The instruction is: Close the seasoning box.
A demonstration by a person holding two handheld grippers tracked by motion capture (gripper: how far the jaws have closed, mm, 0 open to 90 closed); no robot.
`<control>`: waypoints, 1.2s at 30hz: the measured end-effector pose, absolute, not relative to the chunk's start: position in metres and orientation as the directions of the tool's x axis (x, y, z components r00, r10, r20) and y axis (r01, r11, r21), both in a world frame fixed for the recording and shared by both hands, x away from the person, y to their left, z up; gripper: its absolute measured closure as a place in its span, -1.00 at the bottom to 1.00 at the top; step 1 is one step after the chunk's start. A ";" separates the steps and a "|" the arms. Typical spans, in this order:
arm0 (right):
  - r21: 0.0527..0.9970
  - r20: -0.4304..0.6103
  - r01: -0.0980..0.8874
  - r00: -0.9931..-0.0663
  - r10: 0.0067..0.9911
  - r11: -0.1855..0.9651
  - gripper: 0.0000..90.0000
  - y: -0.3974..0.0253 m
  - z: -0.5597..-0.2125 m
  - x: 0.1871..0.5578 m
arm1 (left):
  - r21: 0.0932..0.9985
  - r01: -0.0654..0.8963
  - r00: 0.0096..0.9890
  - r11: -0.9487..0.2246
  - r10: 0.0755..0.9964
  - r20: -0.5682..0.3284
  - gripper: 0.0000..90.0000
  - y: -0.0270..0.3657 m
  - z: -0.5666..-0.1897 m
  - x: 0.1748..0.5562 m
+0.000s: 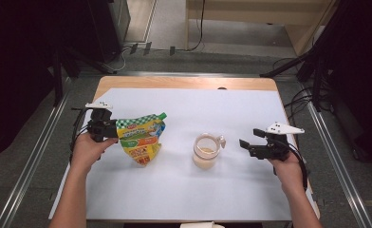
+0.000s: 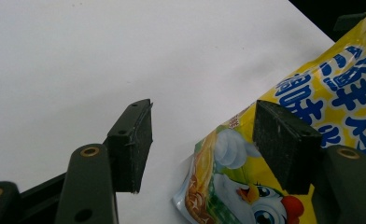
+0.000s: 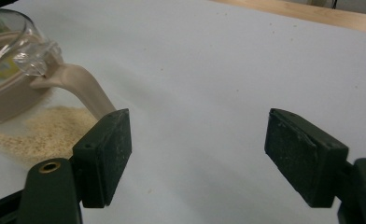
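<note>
On the white worktop (image 1: 184,190), the left tool (image 1: 112,129) stands open beside the yellow pouch (image 1: 141,137), touching unclear. The right tool (image 1: 243,145), open, holds nothing near the glass jar (image 1: 206,151), cut off in its view.

Lab – camera stands (image 1: 312,57), floor cables (image 1: 127,52).

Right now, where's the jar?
In the high view the jar stands on the white sheet right of centre, between the yellow pouch and the open right gripper; in the right gripper view it sits at upper left.
</note>
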State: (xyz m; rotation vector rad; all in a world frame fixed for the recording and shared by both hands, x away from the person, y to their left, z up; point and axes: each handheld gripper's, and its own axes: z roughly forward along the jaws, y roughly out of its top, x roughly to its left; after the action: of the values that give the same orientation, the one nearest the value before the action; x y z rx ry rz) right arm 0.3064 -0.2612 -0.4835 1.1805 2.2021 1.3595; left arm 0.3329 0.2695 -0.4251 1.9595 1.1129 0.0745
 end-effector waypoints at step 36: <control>0.811 0.156 0.531 -0.603 0.782 0.247 -0.47 -0.257 -0.497 0.311 | 0.710 0.688 0.554 -0.151 0.742 -0.379 -0.32 0.277 -0.429 0.333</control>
State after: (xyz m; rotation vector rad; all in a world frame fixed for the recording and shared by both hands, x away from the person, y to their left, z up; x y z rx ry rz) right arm 0.3113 -0.2570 -0.4966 1.2195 2.2431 1.2845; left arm 0.3335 0.2768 -0.4288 1.8741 1.1659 0.0745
